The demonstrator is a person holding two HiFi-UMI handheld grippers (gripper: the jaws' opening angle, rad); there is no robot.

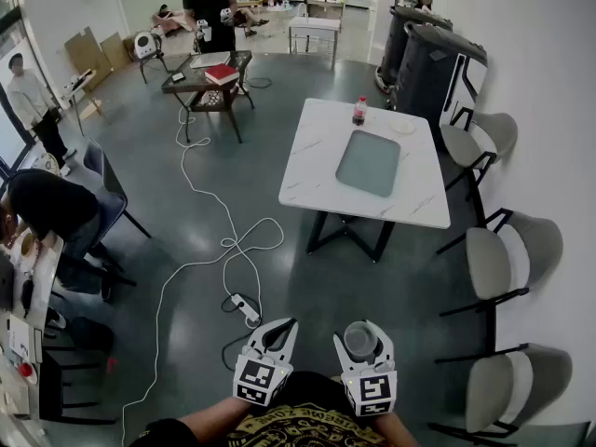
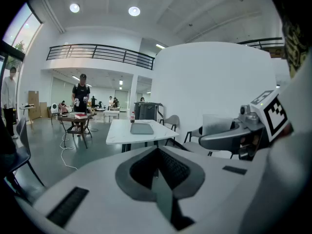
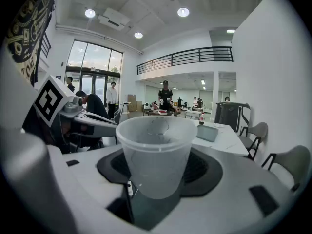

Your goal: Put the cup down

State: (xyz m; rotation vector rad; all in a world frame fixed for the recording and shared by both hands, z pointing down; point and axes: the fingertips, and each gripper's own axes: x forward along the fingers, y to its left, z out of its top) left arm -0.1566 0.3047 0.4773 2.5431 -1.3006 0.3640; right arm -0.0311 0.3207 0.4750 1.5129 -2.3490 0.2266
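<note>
- The right tongs (image 1: 365, 335) are clenched on a translucent plastic cup (image 3: 156, 150); the pads press its sides and it stands upright, mouth up, with nothing inside.
- The left tongs (image 1: 272, 335) are closed, tips meeting, with nothing between them.
- Both tongs are held side by side close to the person's body, above the grey floor (image 1: 186, 222) and tipped slightly downward.
- The cup is in the air, well apart from the white tabletop (image 1: 317, 166) ahead.
- On that tabletop lies a grey tray (image 1: 369, 162); beyond it stand a bottle (image 1: 359, 110) with a red cap and a small white dish (image 1: 402, 127).
- Grey chairs (image 1: 489, 264) line the wall to the right of the tabletop.
- A white cable (image 1: 200, 189) winds over the floor to a power strip (image 1: 248, 309) just ahead of the left tongs.
- Further off, a person in black (image 1: 209, 7) stands behind a dark table (image 1: 200, 82) bearing a red book (image 1: 222, 74).
</note>
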